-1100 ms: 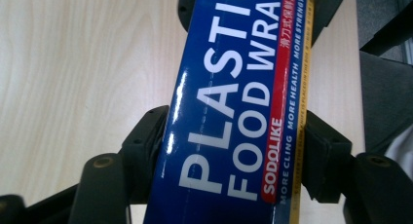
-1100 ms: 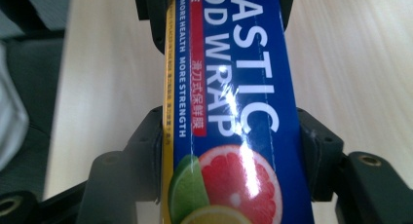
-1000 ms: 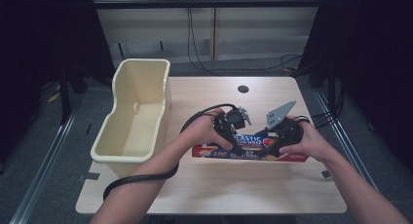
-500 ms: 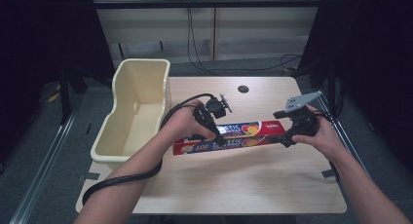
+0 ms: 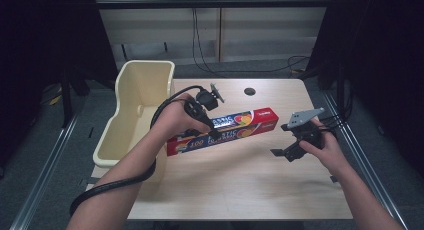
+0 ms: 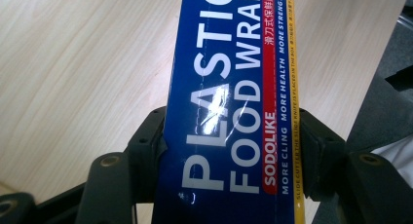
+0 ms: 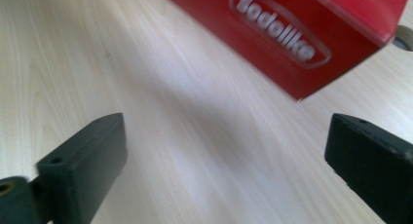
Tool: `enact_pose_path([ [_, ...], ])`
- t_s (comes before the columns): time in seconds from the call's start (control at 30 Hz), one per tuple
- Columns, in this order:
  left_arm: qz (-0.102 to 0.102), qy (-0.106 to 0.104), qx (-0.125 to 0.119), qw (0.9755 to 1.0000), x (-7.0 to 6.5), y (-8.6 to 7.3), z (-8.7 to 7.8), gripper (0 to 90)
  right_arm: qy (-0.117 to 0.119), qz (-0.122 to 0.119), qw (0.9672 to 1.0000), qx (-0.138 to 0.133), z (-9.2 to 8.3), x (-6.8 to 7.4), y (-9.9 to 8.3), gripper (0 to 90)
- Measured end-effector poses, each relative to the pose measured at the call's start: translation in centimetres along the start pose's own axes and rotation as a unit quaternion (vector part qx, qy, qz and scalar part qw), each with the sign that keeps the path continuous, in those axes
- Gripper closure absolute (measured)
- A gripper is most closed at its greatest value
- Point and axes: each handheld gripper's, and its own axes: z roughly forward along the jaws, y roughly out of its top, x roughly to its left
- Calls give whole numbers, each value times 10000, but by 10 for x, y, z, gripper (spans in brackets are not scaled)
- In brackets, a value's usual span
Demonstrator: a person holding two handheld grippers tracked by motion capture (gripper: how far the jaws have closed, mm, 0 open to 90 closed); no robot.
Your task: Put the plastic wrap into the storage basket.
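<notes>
- Left gripper (image 5: 212,127) is clamped across the width of the plastic wrap box (image 5: 235,127); in the left gripper view its two black fingers (image 6: 146,141) press on either long edge of the box (image 6: 229,112), printed face toward the camera.
- The box hangs above the worktop (image 5: 240,190), lying long and roughly level, its red end pointing toward the right hand. It sits just right of the cream bin (image 5: 135,115), not yet over it.
- The grip sits left of the box's middle, so the longer, red part sticks out unsupported. Judgement: one gripper is enough here because the box is light and stiff.
- Right gripper (image 5: 289,149) is off the box, low over the worktop and near the red end. Its fingers (image 7: 83,156) stand wide apart with nothing between them, having just been opening.
- In the right gripper view the red end of the box (image 7: 302,34) floats ahead of the gap, clear of both fingers and casting a shadow on the wood.
- Judgement: the right side has handed the load over, and the left hand alone carries it; the bin beside it looks like the likely destination.
- Risk, as a guess: an off-centre hold may let the long end droop or twist.
</notes>
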Motion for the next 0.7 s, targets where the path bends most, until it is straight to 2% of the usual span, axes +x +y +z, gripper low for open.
enact_pose_path([
  [0.03,-43,64,-24,10000,0,-1,-1,397,16,11,10000,2,1,1,-1,20],
  [0.23,-195,-10,-69,9998,4,-6,-10,396,-40,100,9999,18,14,11,-9,22],
  [0.27,-288,33,-119,9995,4,-7,-11,396,-40,100,9999,18,14,11,-9,22],
  [0.33,-349,67,-147,9993,5,-9,-15,397,-21,80,10000,51,18,15,-12,23],
  [0.37,-289,89,-79,9995,6,-10,-18,397,-9,81,9999,75,21,17,-13,24],
  [0.43,-358,146,-89,9992,6,-12,-23,397,-44,-1,9998,196,24,20,-14,27],
  [0.53,-426,215,-83,9988,7,-16,-32,398,42,-1,9998,197,27,23,-15,25],
  [0.63,-525,226,-137,9983,9,-20,-38,398,28,-4,9997,242,27,24,-16,26],
  [0.67,-522,222,-82,9984,11,-22,-40,398,28,-4,9997,242,27,24,-16,26],
  [0.7,-563,294,-122,9979,11,-23,-41,399,37,-12,9997,221,27,24,-16,25],
])
